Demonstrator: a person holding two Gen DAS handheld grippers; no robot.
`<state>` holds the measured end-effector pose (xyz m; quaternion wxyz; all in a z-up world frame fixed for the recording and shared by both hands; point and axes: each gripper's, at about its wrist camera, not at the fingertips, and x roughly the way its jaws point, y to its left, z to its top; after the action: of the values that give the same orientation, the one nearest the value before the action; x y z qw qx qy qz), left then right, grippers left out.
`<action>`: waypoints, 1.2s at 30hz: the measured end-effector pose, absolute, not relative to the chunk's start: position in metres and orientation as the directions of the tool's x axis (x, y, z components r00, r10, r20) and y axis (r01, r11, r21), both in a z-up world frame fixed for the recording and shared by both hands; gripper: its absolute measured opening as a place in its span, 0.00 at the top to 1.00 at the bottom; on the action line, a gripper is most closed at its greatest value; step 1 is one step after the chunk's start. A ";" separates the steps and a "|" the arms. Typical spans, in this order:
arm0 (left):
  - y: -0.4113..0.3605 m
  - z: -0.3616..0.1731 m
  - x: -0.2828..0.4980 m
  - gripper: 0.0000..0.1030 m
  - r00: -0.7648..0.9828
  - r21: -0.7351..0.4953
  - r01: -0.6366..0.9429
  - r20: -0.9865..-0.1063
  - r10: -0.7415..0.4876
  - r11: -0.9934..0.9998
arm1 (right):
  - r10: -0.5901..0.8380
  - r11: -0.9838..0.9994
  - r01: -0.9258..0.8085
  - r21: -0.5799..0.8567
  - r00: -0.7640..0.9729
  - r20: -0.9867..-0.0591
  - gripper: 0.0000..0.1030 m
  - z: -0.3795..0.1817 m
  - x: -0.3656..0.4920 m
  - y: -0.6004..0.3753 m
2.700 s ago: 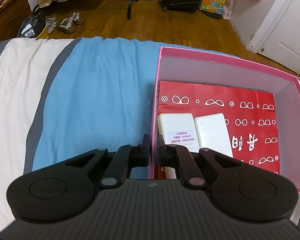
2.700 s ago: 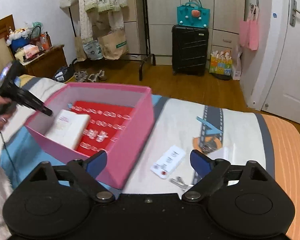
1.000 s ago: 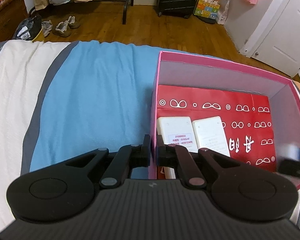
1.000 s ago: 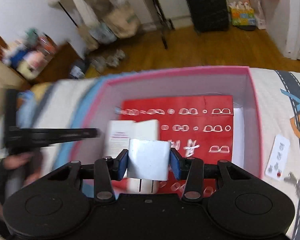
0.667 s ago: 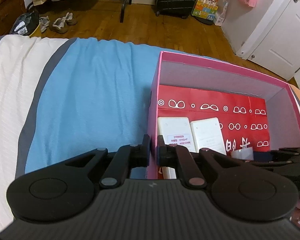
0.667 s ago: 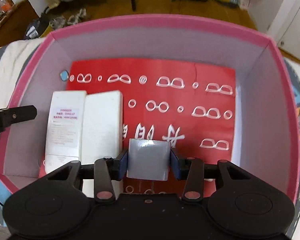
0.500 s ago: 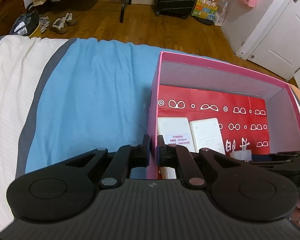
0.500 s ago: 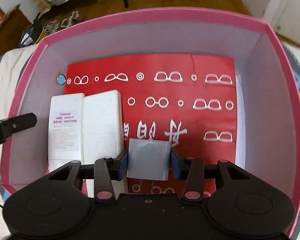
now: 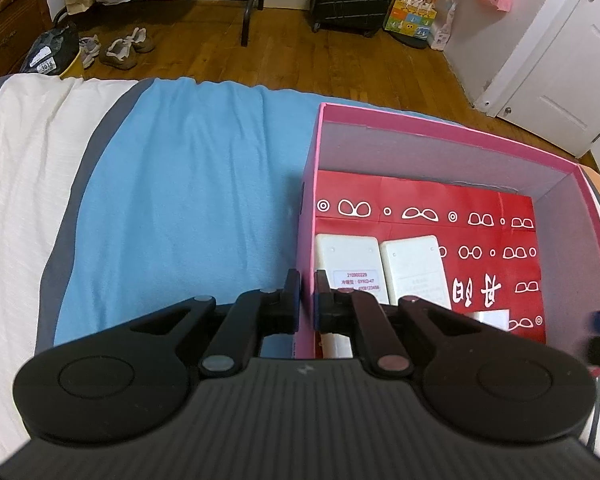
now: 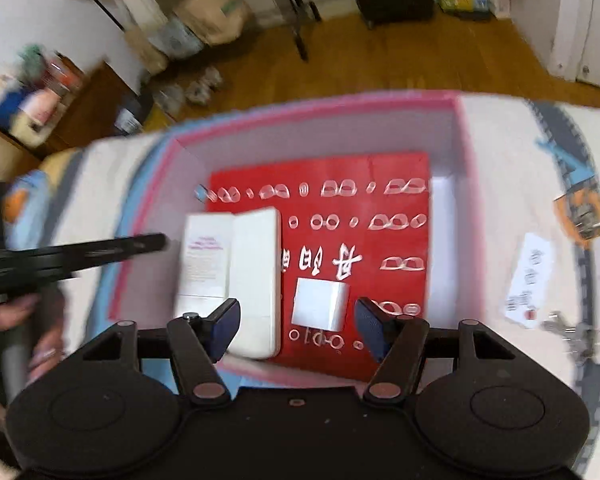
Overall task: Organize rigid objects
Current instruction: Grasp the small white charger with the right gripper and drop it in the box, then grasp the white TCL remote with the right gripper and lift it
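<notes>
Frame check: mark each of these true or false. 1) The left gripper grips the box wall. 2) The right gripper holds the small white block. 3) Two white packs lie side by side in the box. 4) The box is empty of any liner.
1) True: the left gripper is shut on the pink box wall.
2) False: the right gripper is open, its jaws just opened; the block lies on the liner.
3) True: packs.
4) False: a red liner covers the floor.

Your small white block (image 10: 319,305) lies flat on the red paper (image 10: 396,240) in the pink box (image 10: 324,114), just beside two white slabs (image 10: 236,264).
</notes>
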<state>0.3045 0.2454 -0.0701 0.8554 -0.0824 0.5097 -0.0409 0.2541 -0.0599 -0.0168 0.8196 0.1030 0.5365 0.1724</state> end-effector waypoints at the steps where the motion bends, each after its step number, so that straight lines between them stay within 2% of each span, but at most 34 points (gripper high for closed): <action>1: 0.245 -0.070 0.305 0.94 0.477 -0.179 -0.014 -0.866 -0.151 0.984 | 0.392 0.920 -0.182 0.348 0.387 -0.834 0.33 -0.006 0.247 -0.071; 4: 0.246 -0.070 0.306 0.94 0.474 -0.178 -0.019 -0.868 -0.148 0.984 | 0.375 0.926 -0.212 0.312 0.438 -0.817 0.32 0.013 0.230 -0.106; 11: 0.242 -0.072 0.308 0.94 0.460 -0.159 -0.027 -0.878 -0.129 0.987 | 0.308 0.942 -0.059 0.330 0.538 -0.784 0.32 0.005 0.220 -0.200; 17: 0.241 -0.070 0.308 0.95 0.462 -0.147 -0.026 -0.879 -0.118 0.989 | 0.136 0.986 -0.011 0.168 0.646 -0.751 0.33 -0.022 0.218 -0.243; 19: 0.240 -0.070 0.308 0.95 0.463 -0.141 -0.023 -0.879 -0.114 0.990 | 0.084 0.989 0.033 0.142 0.668 -0.739 0.39 -0.035 0.219 -0.256; 21: 0.238 -0.070 0.307 0.95 0.464 -0.137 -0.021 -0.879 -0.112 0.990 | 0.080 0.979 0.090 0.181 0.650 -0.755 0.51 -0.049 0.220 -0.274; 26: 0.237 -0.066 0.308 0.95 0.475 -0.129 -0.021 -0.874 -0.103 0.991 | 0.095 0.967 0.129 0.219 0.615 -0.782 0.64 -0.068 0.226 -0.291; 31: 0.237 -0.066 0.308 0.95 0.475 -0.124 -0.020 -0.874 -0.099 0.992 | 0.127 0.965 0.110 0.237 0.595 -0.793 0.69 -0.078 0.231 -0.289; 36: 0.236 -0.065 0.308 0.95 0.474 -0.120 -0.016 -0.875 -0.098 0.993 | 0.058 0.989 0.073 0.125 0.594 -0.803 0.70 -0.086 0.233 -0.275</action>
<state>0.3082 0.2360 -0.0654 0.8568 -0.0556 0.5120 -0.0241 0.2329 -0.2748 -0.0855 0.8897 0.0727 0.4507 -0.0044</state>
